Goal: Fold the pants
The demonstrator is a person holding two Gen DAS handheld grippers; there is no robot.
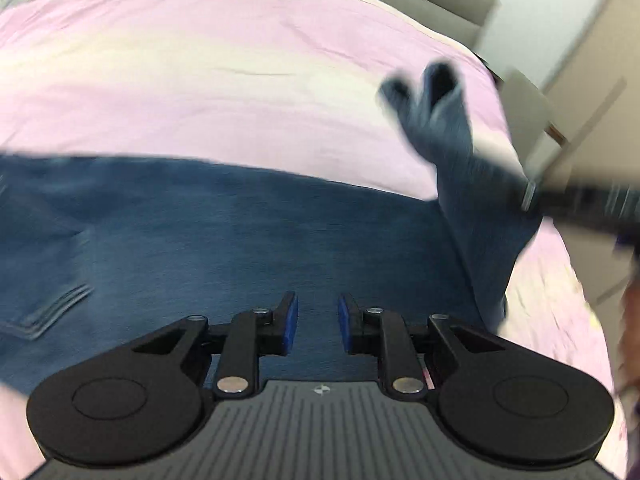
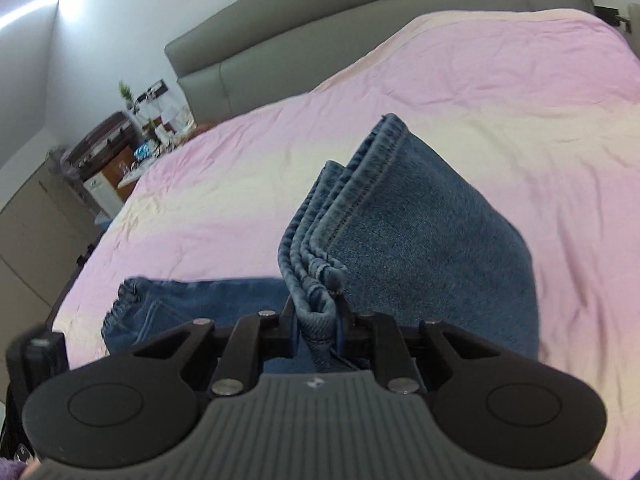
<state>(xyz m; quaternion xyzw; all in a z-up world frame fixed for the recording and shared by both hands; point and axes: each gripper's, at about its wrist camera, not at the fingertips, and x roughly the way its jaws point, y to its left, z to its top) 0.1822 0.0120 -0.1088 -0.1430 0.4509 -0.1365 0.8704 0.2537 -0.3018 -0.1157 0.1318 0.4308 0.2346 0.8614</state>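
Blue jeans (image 1: pixel 240 240) lie across a pink bedsheet (image 1: pixel 200 80). My left gripper (image 1: pixel 318 328) hovers over the flat denim with a narrow gap between its blue pads (image 1: pixel 290 326) and nothing between them. My right gripper (image 2: pixel 318 320) is shut on the bunched leg hems (image 2: pixel 320 280), and the lifted leg (image 2: pixel 420 240) stands up in front of it. The waist end (image 2: pixel 160 308) lies flat at the lower left of the right wrist view. In the left wrist view the right gripper (image 1: pixel 536 196) is a blur at the right, pulling the raised leg (image 1: pixel 440 128).
A grey padded headboard (image 2: pixel 360 20) runs along the far side of the bed. A cluttered nightstand (image 2: pixel 120 148) and a low cabinet (image 2: pixel 40 220) stand beyond the bed's left edge. Pale cupboard doors (image 1: pixel 592 60) are at the right.
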